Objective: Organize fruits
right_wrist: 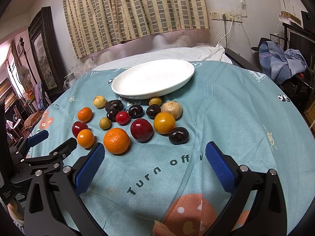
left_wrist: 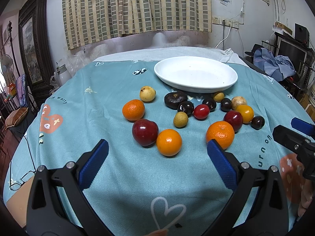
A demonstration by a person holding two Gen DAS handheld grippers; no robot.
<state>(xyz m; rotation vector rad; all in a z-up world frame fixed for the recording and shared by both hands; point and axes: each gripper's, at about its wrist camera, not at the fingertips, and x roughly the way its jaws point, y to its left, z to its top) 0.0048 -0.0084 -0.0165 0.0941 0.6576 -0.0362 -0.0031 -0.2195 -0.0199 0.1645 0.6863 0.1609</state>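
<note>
On the tablecloth [left_wrist: 118, 82] ahead: fruits [left_wrist: 169, 142] | left gripper [left_wrist: 157, 153] agape, empty | right gripper [right_wrist: 154, 155] agape, empty

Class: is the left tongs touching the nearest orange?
Apart. The left wrist view shows bare cloth between the open left tongs and the orange.

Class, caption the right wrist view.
Open right gripper faces scattered fruit before an empty white plate.

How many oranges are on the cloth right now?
3. One orange lies far left beside the pale fruit, one touches the big red plum nearest the left hand-held gripper, and one sits right. None looks hidden.
</note>
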